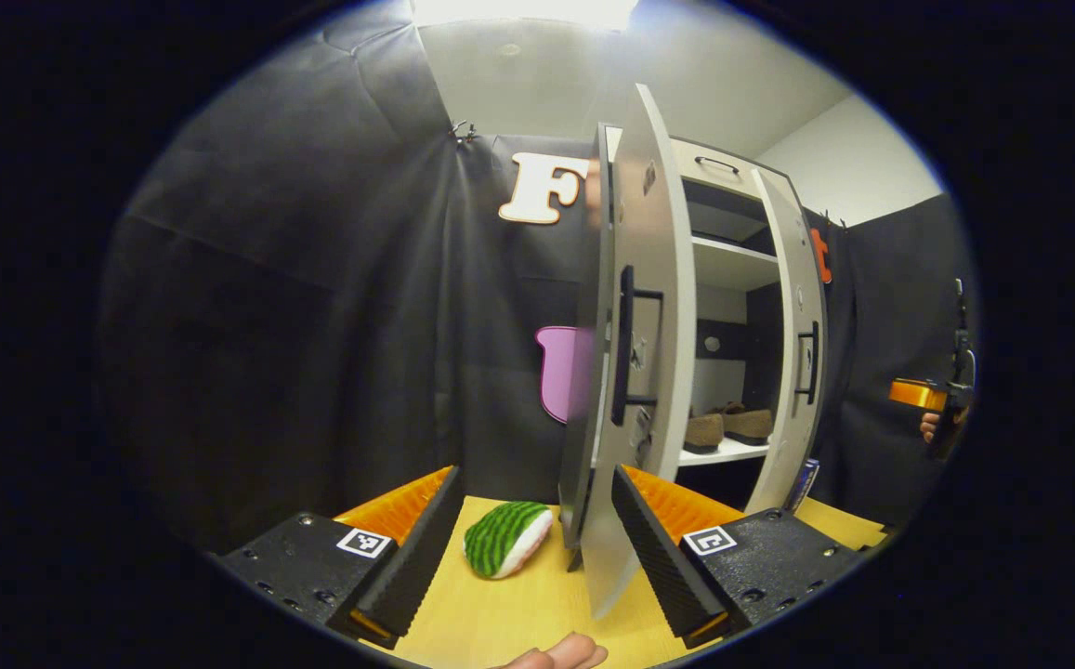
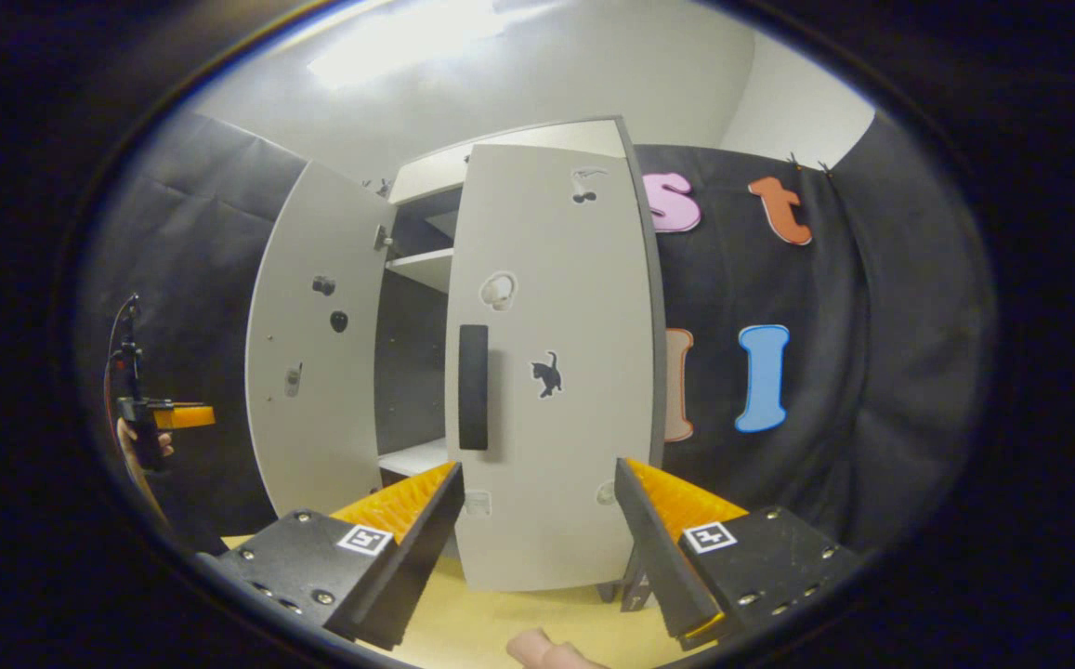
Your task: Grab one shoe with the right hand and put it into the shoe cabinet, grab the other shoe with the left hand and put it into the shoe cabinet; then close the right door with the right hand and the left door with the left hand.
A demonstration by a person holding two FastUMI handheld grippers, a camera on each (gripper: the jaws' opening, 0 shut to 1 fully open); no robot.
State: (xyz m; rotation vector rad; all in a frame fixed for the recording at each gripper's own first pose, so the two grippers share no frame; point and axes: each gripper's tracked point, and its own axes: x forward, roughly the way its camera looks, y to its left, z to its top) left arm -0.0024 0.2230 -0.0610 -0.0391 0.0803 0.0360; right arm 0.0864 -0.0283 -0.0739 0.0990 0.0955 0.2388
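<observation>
where the left gripper view looks past the spread, empty fingers of the left gripper (image 1: 534, 539), two brown shoes (image 1: 727, 427) sit side by side on a lower shelf of the shoe cabinet (image 1: 732, 265), between its two open doors. the left door (image 1: 635, 372) stands edge-on just ahead; a green striped toy (image 1: 506, 537) lies on the yellow bench (image 1: 537, 604). in the right gripper view, the right gripper (image 2: 537, 534) is spread and empty before the nearly shut right door (image 2: 556, 372), black cloth behind.
</observation>
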